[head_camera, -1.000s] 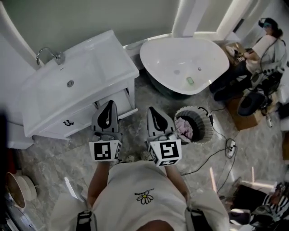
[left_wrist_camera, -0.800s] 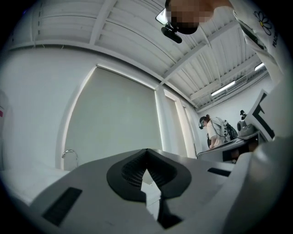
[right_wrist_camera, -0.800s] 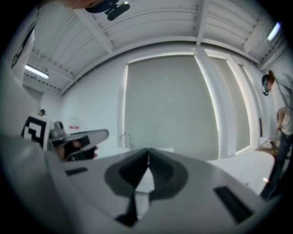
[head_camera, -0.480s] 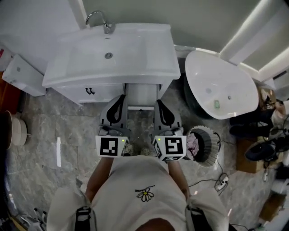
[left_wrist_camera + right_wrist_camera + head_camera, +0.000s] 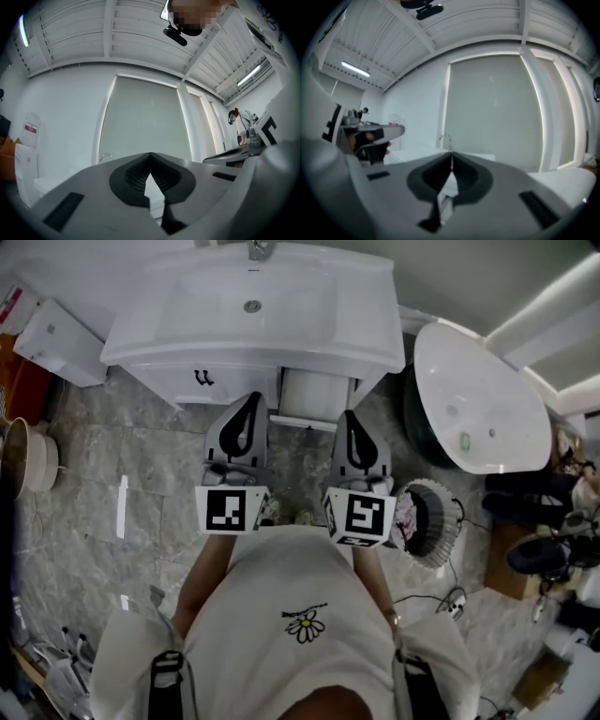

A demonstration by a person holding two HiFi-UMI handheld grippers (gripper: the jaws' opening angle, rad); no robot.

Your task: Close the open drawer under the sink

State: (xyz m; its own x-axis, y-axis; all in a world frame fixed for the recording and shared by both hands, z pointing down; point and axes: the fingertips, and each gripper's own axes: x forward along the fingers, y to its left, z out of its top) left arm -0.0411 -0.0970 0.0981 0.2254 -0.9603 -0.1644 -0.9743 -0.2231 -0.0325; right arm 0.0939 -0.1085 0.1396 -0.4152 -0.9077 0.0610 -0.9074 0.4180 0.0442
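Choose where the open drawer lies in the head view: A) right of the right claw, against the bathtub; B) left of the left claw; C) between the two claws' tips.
C: the open drawer juts out under the sink, between the left claw and the right claw.

White drawer [image 5: 314,396] stands pulled open below the sink [image 5: 367,341].

The grey marble floor [image 5: 122,456] carries the sink cabinet [image 5: 178,382], a white bathtub [image 5: 478,399] and a round basket [image 5: 448,521].
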